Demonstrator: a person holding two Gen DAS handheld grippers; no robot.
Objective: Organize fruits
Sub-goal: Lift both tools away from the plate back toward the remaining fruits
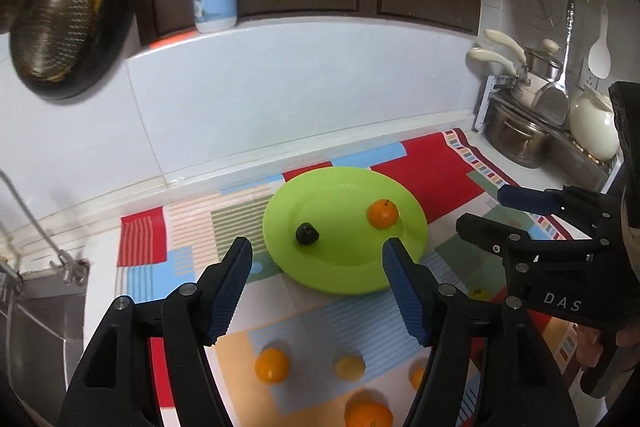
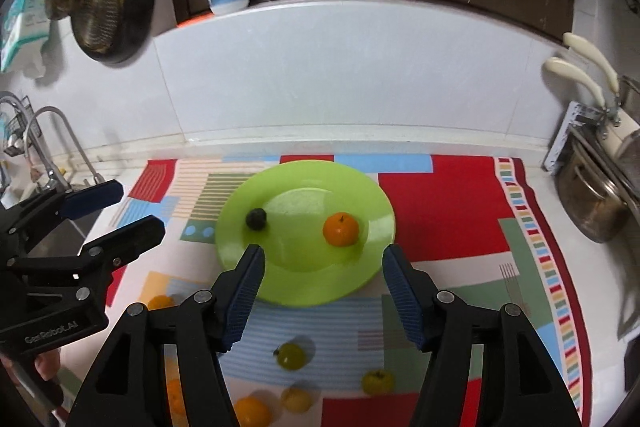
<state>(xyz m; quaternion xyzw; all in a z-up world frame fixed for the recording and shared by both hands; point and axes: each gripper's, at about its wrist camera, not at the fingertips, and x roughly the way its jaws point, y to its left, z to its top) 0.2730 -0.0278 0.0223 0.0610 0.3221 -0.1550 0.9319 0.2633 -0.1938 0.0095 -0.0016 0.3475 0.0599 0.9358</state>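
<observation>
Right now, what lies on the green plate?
On the green plate lie one orange fruit and one small dark fruit, apart. Nothing covers them; the cloth beneath the plate is hidden.

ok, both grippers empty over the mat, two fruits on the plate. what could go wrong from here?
1. The orange fruit and dark fruit lie loose on the shallow green plate; another drop could knock them rolling.
2. The left gripper and right gripper hang close together, so reaching for neighbouring fruit may make them collide.
3. The yellow-green fruit is small and round, and may slip from the pads.
</observation>
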